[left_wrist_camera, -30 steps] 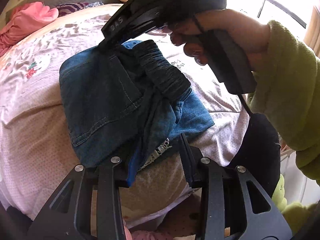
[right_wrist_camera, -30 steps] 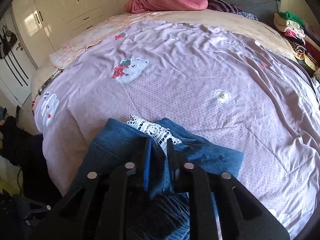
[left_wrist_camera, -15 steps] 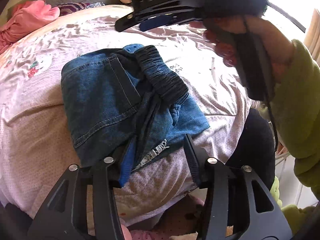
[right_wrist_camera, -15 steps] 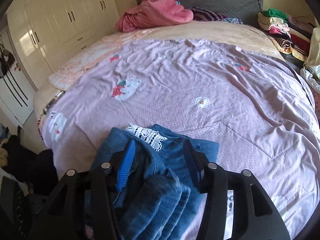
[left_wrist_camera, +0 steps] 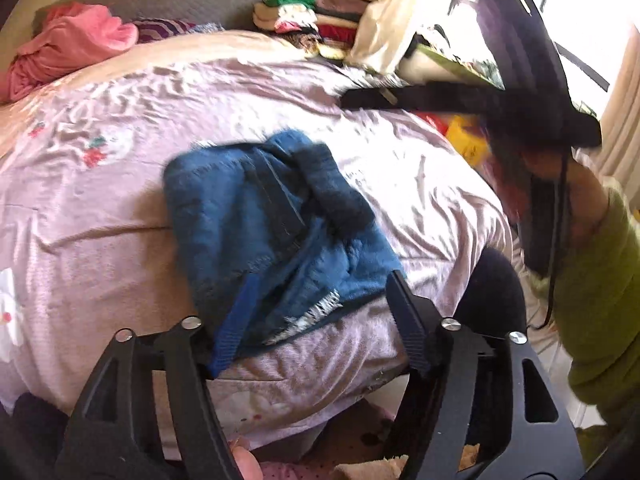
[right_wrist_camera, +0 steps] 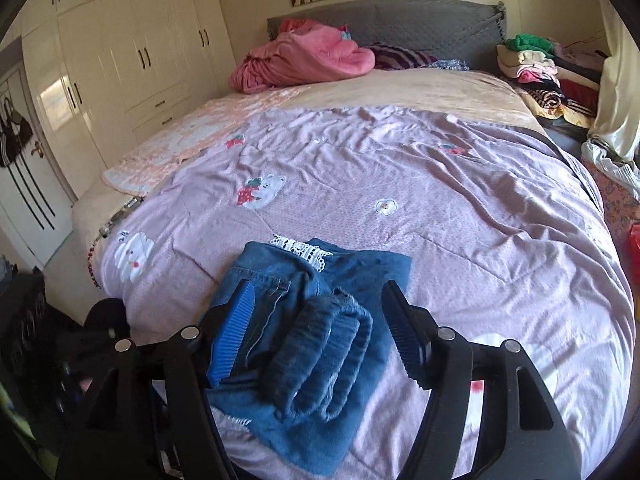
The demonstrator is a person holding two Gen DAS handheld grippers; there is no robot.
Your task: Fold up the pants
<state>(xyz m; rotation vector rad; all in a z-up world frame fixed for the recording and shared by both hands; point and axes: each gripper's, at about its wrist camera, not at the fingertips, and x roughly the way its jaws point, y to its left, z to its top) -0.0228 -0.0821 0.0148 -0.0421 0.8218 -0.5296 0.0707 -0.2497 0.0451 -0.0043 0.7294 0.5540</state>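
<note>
The blue denim pants [left_wrist_camera: 276, 232] lie folded in a small bundle near the corner of the bed, with the dark ribbed waistband [left_wrist_camera: 332, 192] on top and a white lace trim at one edge. They also show in the right wrist view [right_wrist_camera: 320, 328]. My left gripper [left_wrist_camera: 320, 320] is open and empty, held back from the bundle's near edge. My right gripper [right_wrist_camera: 320, 328] is open and empty, raised above the pants. It appears in the left wrist view [left_wrist_camera: 460, 100] high at the right, held by a hand in a green sleeve.
The pink quilt [right_wrist_camera: 440, 208] covers the bed. A pink blanket heap [right_wrist_camera: 308, 60] lies by the grey headboard. Stacked clothes [right_wrist_camera: 536, 64] stand at the far right. White wardrobes [right_wrist_camera: 120, 60] line the left wall. The bed edge drops off just below the pants.
The right gripper opened, let go of the pants and lifted up and away. The left gripper opened wider and pulled back. The pants now lie free on the bed.
</note>
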